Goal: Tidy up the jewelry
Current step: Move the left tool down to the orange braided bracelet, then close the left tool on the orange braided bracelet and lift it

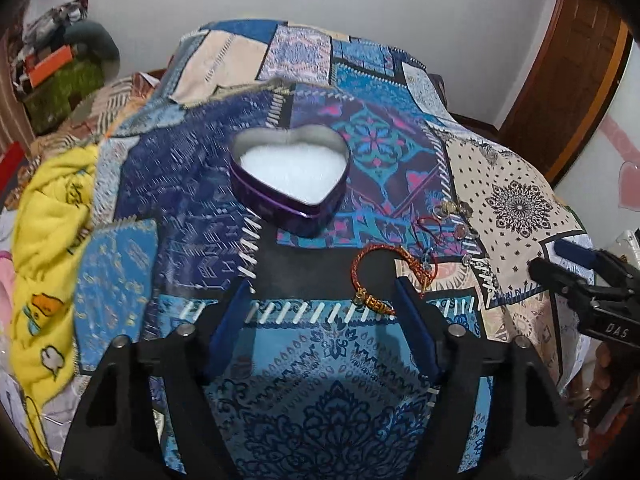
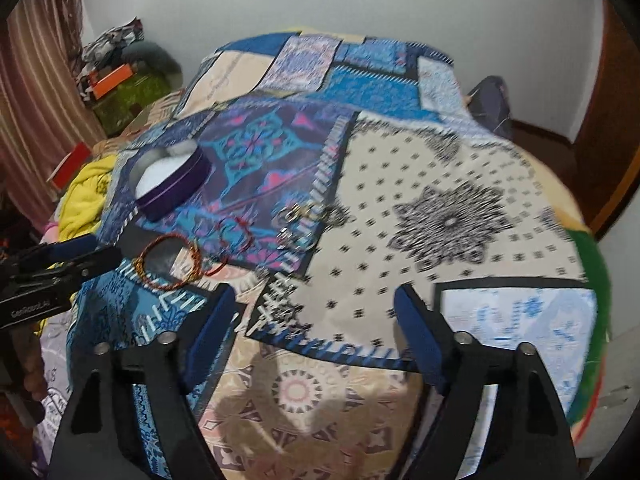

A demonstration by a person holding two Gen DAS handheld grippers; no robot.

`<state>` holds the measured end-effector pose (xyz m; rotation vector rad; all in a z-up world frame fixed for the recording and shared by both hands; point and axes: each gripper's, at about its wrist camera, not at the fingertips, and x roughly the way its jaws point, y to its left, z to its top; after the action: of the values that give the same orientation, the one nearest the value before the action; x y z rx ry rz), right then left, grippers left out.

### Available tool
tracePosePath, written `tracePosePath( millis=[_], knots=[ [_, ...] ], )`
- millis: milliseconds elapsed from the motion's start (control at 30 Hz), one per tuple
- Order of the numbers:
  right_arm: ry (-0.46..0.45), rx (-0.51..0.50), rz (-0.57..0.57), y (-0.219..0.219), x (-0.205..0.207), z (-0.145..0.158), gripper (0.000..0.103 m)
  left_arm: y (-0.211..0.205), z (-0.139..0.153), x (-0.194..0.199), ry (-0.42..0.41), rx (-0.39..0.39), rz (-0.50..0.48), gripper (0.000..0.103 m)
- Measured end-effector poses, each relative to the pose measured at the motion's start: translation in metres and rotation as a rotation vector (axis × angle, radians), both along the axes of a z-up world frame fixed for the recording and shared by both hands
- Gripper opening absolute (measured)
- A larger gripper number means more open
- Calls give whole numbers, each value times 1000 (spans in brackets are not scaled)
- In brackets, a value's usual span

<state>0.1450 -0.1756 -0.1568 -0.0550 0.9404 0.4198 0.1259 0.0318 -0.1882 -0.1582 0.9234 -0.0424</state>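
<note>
Jewelry: red-gold braided bracelet (image 1: 374, 276) lies flat on the patchwork bedspread (image 1: 516, 184), at 4 o'clock from the heart-shaped tin (image 1: 292, 178), whose tip points toward 5 o'clock. Left gripper (image 1: 322, 300) and right gripper (image 2: 314, 308) both gape, holding nothing.

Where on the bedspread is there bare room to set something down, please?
The cream dotted patch right of the jewelry is bare, as is the blue patch under the open left gripper. It is crowded between the heart tin and the red bracelet, thin red cord and silver rings.
</note>
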Motion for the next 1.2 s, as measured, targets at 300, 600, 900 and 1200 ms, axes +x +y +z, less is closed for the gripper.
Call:
tracePosePath(
  millis=[300, 600, 900, 1200],
  knots=[
    [73, 30, 54, 12, 9, -18, 47, -6, -15, 17, 50, -77, -58, 41],
    [64, 56, 94, 26, 19, -18, 34, -10, -21, 22, 56, -119, -98, 37],
    [79, 11, 136, 43, 24, -31, 18, -11, -25, 24, 43, -100, -103, 13],
    [61, -2, 120, 39, 22, -27, 9, -13, -19, 18, 18, -84, -100, 2]
  ],
)
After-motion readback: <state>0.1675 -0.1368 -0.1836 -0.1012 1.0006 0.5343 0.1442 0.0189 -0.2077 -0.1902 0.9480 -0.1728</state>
